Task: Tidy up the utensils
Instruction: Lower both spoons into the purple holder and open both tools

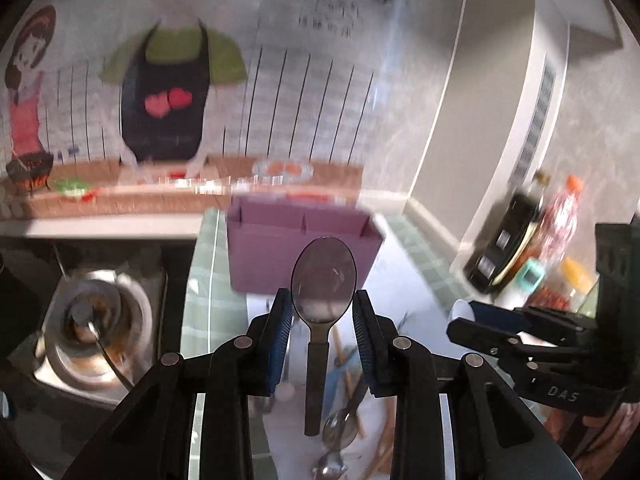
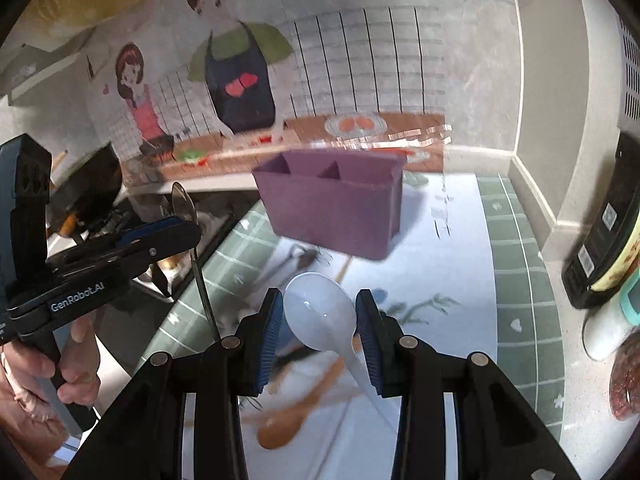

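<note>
My left gripper [image 1: 323,314] is shut on a metal spoon with a dark handle [image 1: 323,280], bowl up, held above the mat in front of the purple divided utensil holder [image 1: 300,256]. My right gripper [image 2: 318,320] is shut on a white plastic spoon [image 2: 320,312], bowl up, short of the same purple holder [image 2: 332,208]. The left gripper with its metal spoon [image 2: 182,200] shows at the left of the right wrist view. The right gripper [image 1: 492,328] shows at the right of the left wrist view.
More utensils lie on the mat below: metal spoons [image 1: 338,432], wooden chopsticks [image 1: 384,448] and a wooden spoon [image 2: 296,412]. A stove with a metal pot [image 1: 92,320] is to the left. Bottles and jars [image 1: 560,220] stand at the right wall.
</note>
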{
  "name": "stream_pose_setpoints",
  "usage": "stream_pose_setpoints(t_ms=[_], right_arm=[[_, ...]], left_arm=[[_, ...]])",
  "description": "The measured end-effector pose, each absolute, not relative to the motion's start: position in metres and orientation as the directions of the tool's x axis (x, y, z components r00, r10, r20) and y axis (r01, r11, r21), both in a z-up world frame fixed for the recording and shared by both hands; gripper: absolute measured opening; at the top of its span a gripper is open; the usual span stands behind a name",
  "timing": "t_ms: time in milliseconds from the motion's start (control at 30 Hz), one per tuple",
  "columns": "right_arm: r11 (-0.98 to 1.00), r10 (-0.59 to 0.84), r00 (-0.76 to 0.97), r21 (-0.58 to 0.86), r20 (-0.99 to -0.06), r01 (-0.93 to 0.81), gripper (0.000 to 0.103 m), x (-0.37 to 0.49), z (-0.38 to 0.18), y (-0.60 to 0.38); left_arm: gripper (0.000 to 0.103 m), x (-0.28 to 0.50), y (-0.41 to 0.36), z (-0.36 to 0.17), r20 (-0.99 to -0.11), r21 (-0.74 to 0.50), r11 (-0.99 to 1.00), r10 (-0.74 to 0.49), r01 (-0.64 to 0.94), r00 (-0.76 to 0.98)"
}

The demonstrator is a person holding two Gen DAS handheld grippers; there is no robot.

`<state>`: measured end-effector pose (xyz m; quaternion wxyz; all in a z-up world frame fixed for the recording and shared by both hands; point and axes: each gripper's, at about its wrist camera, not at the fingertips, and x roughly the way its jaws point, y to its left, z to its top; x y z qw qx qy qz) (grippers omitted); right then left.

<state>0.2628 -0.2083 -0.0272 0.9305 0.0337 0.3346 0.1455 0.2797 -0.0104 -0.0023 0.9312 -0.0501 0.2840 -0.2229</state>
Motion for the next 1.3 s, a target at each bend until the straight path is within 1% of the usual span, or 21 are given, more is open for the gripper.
stream_pose_setpoints(t_ms=[100, 200, 267, 333, 400, 500, 567, 667, 767, 900, 1033, 1100, 1133, 1167, 1200, 1233, 1300], right_arm=[[0.942, 0.335, 0.777, 0.188, -0.533, -0.277, 0.035, 0.265, 0.008, -0.211], [0.923, 0.384, 0.825, 0.202, -0.415, -0.328, 0.035, 0.275, 0.064, -0.215], [0.9, 0.428, 0.844, 0.237, -0.323, -0.365, 0.036, 0.286, 0.099, -0.223], [0.878, 0.461, 0.852, 0.267, -0.249, -0.397, 0.036, 0.304, 0.122, -0.229], [0.864, 0.474, 0.854, 0.301, -0.215, -0.403, 0.036, 0.328, 0.129, -0.234], [0.824, 0.52, 0.827, 0.38, -0.213, -0.42, 0.036, 0.367, 0.115, -0.24], [0.802, 0.544, 0.808, 0.425, -0.227, -0.42, 0.036, 0.395, 0.095, -0.241], [0.777, 0.568, 0.785, 0.473, -0.246, -0.414, 0.036, 0.426, 0.069, -0.239], [0.75, 0.6, 0.759, 0.506, -0.251, -0.426, 0.036, 0.451, 0.045, -0.237], [0.733, 0.626, 0.741, 0.509, -0.244, -0.451, 0.036, 0.472, 0.025, -0.232], [0.726, 0.64, 0.728, 0.503, -0.246, -0.468, 0.036, 0.484, 0.008, -0.228], [0.722, 0.644, 0.722, 0.51, -0.252, -0.467, 0.041, 0.487, 0.0, -0.229], [0.724, 0.643, 0.72, 0.515, -0.263, -0.459, 0.046, 0.488, -0.003, -0.231], [0.724, 0.644, 0.715, 0.519, -0.272, -0.454, 0.06, 0.487, -0.006, -0.233], [0.727, 0.64, 0.716, 0.521, -0.279, -0.447, 0.067, 0.486, -0.007, -0.235], [0.738, 0.627, 0.724, 0.518, -0.288, -0.433, 0.067, 0.484, -0.008, -0.238], [0.769, 0.592, 0.741, 0.496, -0.317, -0.402, 0.067, 0.476, -0.008, -0.243]], left_arm=[[0.032, 0.285, -0.008, 0.046, -0.426, -0.233, 0.872, -0.489, 0.43, 0.762], [0.032, 0.302, -0.005, 0.099, -0.32, -0.228, 0.86, -0.508, 0.456, 0.8], [0.032, 0.316, -0.008, 0.123, -0.26, -0.196, 0.873, -0.485, 0.446, 0.835], [0.032, 0.335, -0.012, 0.133, -0.23, -0.17, 0.889, -0.455, 0.425, 0.86], [0.032, 0.358, -0.017, 0.132, -0.235, -0.173, 0.896, -0.44, 0.408, 0.867], [0.032, 0.39, -0.019, 0.116, -0.254, -0.193, 0.904, -0.422, 0.382, 0.87], [0.032, 0.411, -0.018, 0.101, -0.277, -0.218, 0.91, -0.404, 0.353, 0.872], [0.032, 0.437, -0.018, 0.075, -0.322, -0.245, 0.917, -0.383, 0.315, 0.866], [0.032, 0.456, -0.02, 0.053, -0.349, -0.244, 0.925, -0.364, 0.291, 0.864], [0.032, 0.471, -0.021, 0.033, -0.377, -0.237, 0.93, -0.354, 0.28, 0.856], [0.033, 0.479, -0.02, 0.013, -0.408, -0.255, 0.93, -0.351, 0.265, 0.843], [0.033, 0.481, -0.022, 0.006, -0.43, -0.249, 0.932, -0.349, 0.262, 0.833], [0.036, 0.482, -0.022, 0.003, -0.44, -0.245, 0.934, -0.348, 0.262, 0.828], [0.04, 0.481, -0.022, 0.002, -0.452, -0.241, 0.935, -0.347, 0.261, 0.822], [0.047, 0.479, -0.022, 0.002, -0.459, -0.239, 0.935, -0.346, 0.261, 0.818], [0.05, 0.477, -0.021, 0.002, -0.46, -0.238, 0.936, -0.345, 0.261, 0.818], [0.05, 0.468, -0.019, 0.005, -0.468, -0.223, 0.94, -0.336, 0.259, 0.817]])
